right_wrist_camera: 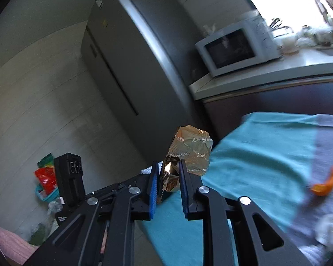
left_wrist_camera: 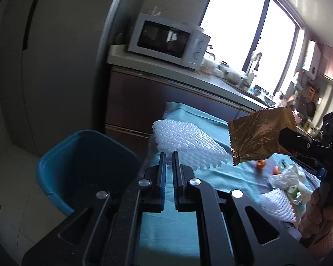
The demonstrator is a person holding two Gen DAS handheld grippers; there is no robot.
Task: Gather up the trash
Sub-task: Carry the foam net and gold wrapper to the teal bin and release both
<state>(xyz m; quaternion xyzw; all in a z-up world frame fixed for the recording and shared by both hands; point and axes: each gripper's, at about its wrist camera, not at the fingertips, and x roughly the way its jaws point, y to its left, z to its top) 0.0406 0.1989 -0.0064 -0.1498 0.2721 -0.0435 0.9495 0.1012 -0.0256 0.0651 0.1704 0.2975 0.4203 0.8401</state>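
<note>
My left gripper (left_wrist_camera: pixel 169 155) is shut on a white foam fruit net (left_wrist_camera: pixel 188 143), which hangs in the air over the table's left end. On the floor just to the lower left stands an open blue bin (left_wrist_camera: pixel 82 161). My right gripper (right_wrist_camera: pixel 168 166) is shut on a crumpled gold foil wrapper (right_wrist_camera: pixel 189 148). In the left wrist view the same wrapper (left_wrist_camera: pixel 262 137) is held up to the right of the foam net by the right gripper (left_wrist_camera: pixel 283 141), with a hand (left_wrist_camera: pixel 317 210) below it.
The table wears a teal cloth (left_wrist_camera: pixel 166 226). On it lie orange peel (right_wrist_camera: pixel 325 184), crumpled white packaging (left_wrist_camera: pixel 286 177) and a second foam net (left_wrist_camera: pixel 277 206). Behind are a grey fridge (right_wrist_camera: pixel 133 55), a white microwave (left_wrist_camera: pixel 168 40) on a counter, and a basket of red packets (right_wrist_camera: pixel 46 181).
</note>
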